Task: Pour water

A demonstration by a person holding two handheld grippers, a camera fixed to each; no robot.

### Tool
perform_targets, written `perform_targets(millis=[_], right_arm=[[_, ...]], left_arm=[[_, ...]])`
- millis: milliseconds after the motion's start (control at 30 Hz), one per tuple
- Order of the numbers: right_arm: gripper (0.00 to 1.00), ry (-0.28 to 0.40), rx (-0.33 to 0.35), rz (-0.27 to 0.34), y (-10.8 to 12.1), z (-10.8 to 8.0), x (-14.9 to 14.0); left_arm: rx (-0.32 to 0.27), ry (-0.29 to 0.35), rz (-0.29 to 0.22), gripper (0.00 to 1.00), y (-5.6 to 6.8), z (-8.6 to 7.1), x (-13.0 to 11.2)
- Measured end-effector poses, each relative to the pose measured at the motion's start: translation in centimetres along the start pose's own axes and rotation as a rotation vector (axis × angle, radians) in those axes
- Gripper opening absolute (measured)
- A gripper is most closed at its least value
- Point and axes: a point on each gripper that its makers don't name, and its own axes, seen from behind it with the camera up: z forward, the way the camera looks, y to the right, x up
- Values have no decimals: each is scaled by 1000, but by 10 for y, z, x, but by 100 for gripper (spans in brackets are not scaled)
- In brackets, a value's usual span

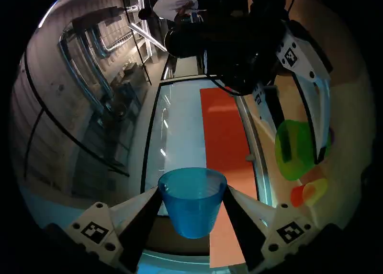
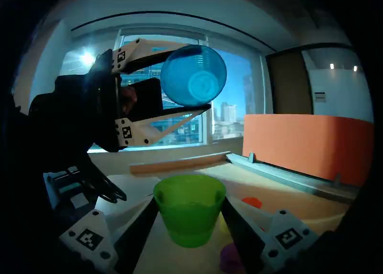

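A blue cup (image 1: pixel 191 209) sits between the fingers of my left gripper (image 1: pixel 192 192), which is shut on it. In the right gripper view that same left gripper (image 2: pixel 189 77) holds the blue cup (image 2: pixel 193 75) high and tipped on its side, above and beyond the green cup (image 2: pixel 190 209). My right gripper (image 2: pixel 190 202) is shut on the green cup, which stands upright just over the table; its lower part looks darker, possibly liquid. In the left gripper view the right gripper (image 1: pixel 299 144) appears at the right with the green cup (image 1: pixel 294 149).
On the wooden table (image 2: pixel 277 190) lie an orange piece (image 2: pixel 251 202) and a purple object (image 2: pixel 232 259). An orange cup (image 1: pixel 298 196) and a yellow cup (image 1: pixel 316 190) lie near the green one. An orange partition (image 2: pixel 306 144) and a window (image 2: pixel 234 101) stand behind.
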Motion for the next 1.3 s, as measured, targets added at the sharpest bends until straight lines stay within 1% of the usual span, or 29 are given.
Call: perform_targets(millis=[167,300,400,533,633,767,867,933,1067,1200,1300], right_arm=[[89,2,-2,-1,1,0,0],[89,2,-3,0,0,-1,0],[89,4,-4,0,0,-1,1],[89,8,-5,0,0,-1,3],[88,11,-7,0,0,-2,3],[88,12,-13,1,2,-3,4],[89,14,-16,2,2,-3,4],[88,16,-18,3,2,-4,5],[89,23,-23,5,4,-4,8],[88,31,-27,7,5,-5,11],[89,36,-28,7,5,-6,12]], left_arm=[[-3,0,-25,85,1,2,-1],[-2,-7,-53,85,-1,5,-6],[-5,-14,-96,85,-1,6,-9],[-11,-20,-180,85,2,7,-13],[-19,-26,-261,85,6,8,-15],[-39,-32,-394,85,12,9,-18],[-47,-32,-488,85,14,10,-20],[-49,-33,-550,85,14,11,-22],[-50,-35,-690,86,13,11,-26],[-51,-29,-837,86,8,10,-29],[-53,-17,-928,86,5,10,-30]])
